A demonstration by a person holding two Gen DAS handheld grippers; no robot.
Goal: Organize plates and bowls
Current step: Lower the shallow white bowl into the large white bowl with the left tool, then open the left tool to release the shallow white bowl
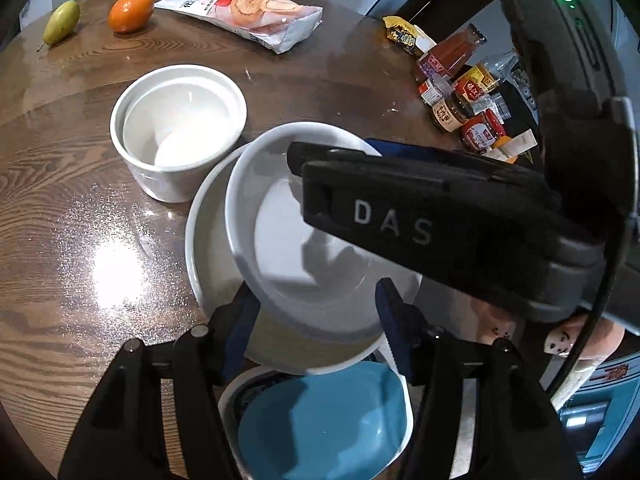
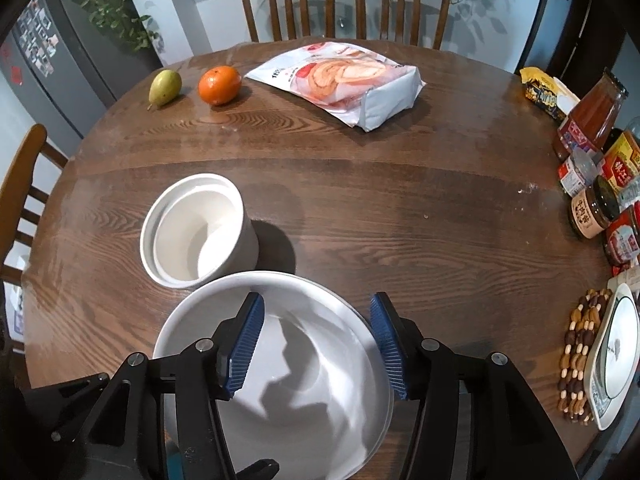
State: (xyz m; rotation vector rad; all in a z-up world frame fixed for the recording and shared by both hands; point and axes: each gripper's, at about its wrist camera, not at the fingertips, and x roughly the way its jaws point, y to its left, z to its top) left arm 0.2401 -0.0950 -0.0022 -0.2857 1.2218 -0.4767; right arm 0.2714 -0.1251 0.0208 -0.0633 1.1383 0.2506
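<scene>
A white plate (image 1: 208, 264) lies on the wooden table with a smaller white plate (image 1: 280, 248) tilted on top of it. Both show in the right wrist view (image 2: 304, 384). Two nested white bowls (image 1: 176, 128) stand to their left, also in the right wrist view (image 2: 196, 232). A blue bowl (image 1: 320, 424) sits inside a white bowl nearest me. My left gripper (image 1: 316, 316) is open, its fingers astride the plates' near edge. My right gripper (image 2: 316, 340) is open above the plates; in the left wrist view its black body (image 1: 420, 216) hangs over the small plate.
A pear (image 2: 164, 87), an orange (image 2: 219, 84) and a bag of cake rolls (image 2: 344, 80) lie at the far side. Sauce bottles and jars (image 2: 596, 168) crowd the right edge, with a beaded trivet (image 2: 580, 356). Chairs stand around the table.
</scene>
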